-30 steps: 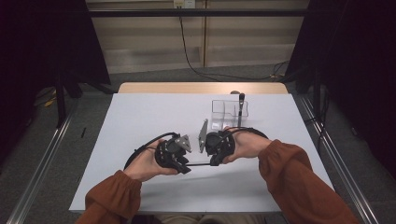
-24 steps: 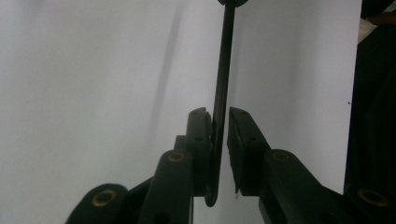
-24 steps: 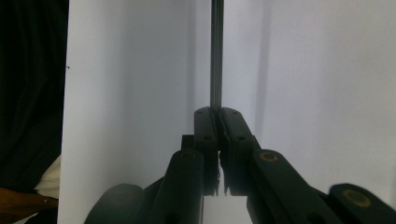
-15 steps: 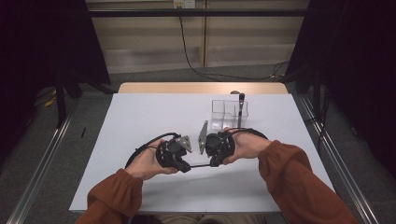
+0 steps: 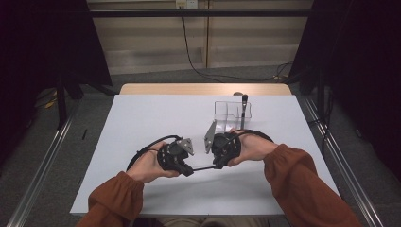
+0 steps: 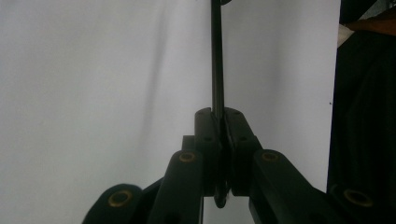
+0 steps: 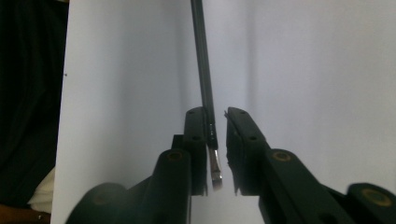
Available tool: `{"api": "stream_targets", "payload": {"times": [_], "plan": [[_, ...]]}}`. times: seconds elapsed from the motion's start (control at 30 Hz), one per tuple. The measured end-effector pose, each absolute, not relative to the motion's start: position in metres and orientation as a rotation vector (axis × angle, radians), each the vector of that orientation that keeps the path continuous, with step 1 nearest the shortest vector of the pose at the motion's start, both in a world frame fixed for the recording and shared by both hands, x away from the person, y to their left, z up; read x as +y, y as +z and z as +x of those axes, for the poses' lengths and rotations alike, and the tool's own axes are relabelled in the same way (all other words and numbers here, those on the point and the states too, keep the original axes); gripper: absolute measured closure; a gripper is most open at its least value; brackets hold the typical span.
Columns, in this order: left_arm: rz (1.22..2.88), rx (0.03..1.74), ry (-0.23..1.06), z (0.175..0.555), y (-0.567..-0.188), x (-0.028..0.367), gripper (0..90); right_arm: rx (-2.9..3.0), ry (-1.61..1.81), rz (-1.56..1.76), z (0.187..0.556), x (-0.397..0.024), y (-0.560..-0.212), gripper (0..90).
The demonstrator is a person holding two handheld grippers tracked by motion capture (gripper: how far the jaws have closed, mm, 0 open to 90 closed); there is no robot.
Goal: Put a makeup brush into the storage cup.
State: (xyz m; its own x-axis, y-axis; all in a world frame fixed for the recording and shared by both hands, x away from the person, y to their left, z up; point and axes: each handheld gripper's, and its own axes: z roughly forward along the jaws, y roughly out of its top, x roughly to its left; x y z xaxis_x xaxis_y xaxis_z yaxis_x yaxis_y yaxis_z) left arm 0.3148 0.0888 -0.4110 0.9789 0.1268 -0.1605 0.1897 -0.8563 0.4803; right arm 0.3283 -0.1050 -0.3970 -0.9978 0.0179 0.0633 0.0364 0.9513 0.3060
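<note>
While the left gripper (image 6: 219,122) pinches one end of the thin black makeup brush (image 5: 204,168) above the white table (image 5: 142,123), the right gripper (image 7: 215,122), whose jaws have just been spreading off the bristle end, should back straight away.

Both grippers face each other above the table.
Left gripper (image 5: 188,169) jaws clamped; right gripper (image 5: 218,164) (at three o'clock) jaws just opening.
</note>
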Motion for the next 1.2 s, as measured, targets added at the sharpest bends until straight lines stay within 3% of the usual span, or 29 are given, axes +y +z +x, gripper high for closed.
{"api": "stream_targets", "payload": {"times": [0.57, 0.8, 1.2], "plan": [[2.584, 0.239, -0.162, 0.310, -0.410, 0.095, 85.5, -3.033, -0.663, -0.158, 0.328, -0.122, -0.400, 32.1], [2.569, 0.263, -0.148, 0.310, -0.410, 0.102, 85.5, -3.038, -0.687, -0.231, 0.326, -0.130, -0.401, 20.9], [2.512, 0.316, -0.139, 0.310, -0.412, 0.118, 85.5, -3.036, -0.835, -0.341, 0.324, -0.150, -0.403, 9.5]]}}
